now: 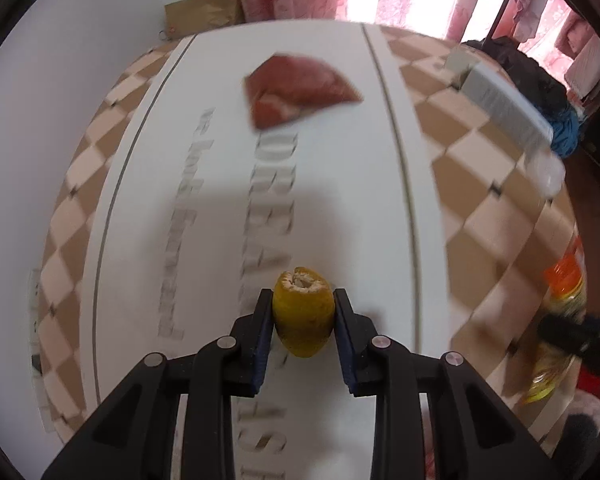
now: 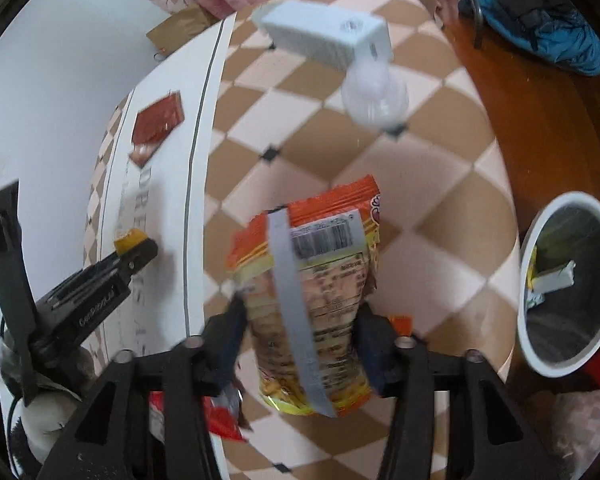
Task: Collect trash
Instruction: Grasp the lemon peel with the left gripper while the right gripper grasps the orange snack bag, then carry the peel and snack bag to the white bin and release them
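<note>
A yellow fruit peel (image 1: 302, 320) stands between the blue pads of my left gripper (image 1: 302, 296), which is shut on it just above the white lettered strip of the tablecloth. In the right wrist view that gripper (image 2: 138, 250) pinches the same peel (image 2: 125, 238) at far left. An orange snack bag (image 2: 328, 248) lies flat and uncrumpled between the fingers of my right gripper (image 2: 300, 312), whose jaws stand apart at the bag's side edges. A dark red wrapper (image 1: 300, 88) lies further back on the white strip.
A white bin (image 2: 522, 320) holding scraps stands on the floor to the right of the table. A white box (image 2: 324, 34) and a pale round object (image 2: 374, 96) sit at the far table edge. Another red wrapper (image 2: 220, 420) shows under my right gripper.
</note>
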{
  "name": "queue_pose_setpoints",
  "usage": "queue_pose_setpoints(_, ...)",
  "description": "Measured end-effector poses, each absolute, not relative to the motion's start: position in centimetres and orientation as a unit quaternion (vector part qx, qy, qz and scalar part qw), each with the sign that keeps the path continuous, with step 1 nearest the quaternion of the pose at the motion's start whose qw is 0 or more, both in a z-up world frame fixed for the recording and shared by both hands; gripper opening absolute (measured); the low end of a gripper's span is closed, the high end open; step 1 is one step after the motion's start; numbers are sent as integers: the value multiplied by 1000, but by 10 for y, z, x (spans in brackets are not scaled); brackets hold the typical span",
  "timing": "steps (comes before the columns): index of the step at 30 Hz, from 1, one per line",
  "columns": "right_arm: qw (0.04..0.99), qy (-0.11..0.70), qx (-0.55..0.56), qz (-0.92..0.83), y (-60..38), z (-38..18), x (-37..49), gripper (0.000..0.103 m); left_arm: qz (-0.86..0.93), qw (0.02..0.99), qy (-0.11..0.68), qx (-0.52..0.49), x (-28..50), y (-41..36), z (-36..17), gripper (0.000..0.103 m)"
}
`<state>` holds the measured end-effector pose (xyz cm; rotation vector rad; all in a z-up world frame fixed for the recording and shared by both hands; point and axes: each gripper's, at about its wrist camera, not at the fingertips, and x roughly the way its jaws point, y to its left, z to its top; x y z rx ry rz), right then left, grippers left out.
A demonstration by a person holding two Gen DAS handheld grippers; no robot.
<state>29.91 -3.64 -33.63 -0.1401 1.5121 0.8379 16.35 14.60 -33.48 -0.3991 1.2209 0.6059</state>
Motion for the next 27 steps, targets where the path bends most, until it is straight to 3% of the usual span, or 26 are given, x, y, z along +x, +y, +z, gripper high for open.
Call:
queue_pose_setpoints(1, 648, 664, -64, 368, -38, -336, 296, 73, 280, 759, 558, -182, 157, 143, -335, 25)
queue_pose_setpoints(3, 653, 661, -68, 363, -41, -336, 289, 79, 285, 759, 558, -176, 150, 139, -335, 25)
queue_pose_setpoints(11, 706, 593, -215, 324, -13, -337, 249, 78, 297, 758, 551, -182, 138, 139, -336, 25)
queue_pose_setpoints(15, 726, 569, -247, 298, -11, -337, 238, 62, 300, 757, 551, -184, 133, 138, -335, 25)
queue_pose_setpoints(16, 729, 564, -247, 297, -11, -335, 236, 51, 301, 757, 550, -183, 132, 137, -335, 25)
queue_pose_setpoints(18, 730, 565, -244, 297, -12, -333, 236, 42, 303, 758, 548, -181, 129, 135, -330, 25)
queue_pose_setpoints(27, 749, 556, -170, 318, -33, -292, 231, 40, 307, 790, 505, -166, 117, 112, -277, 25)
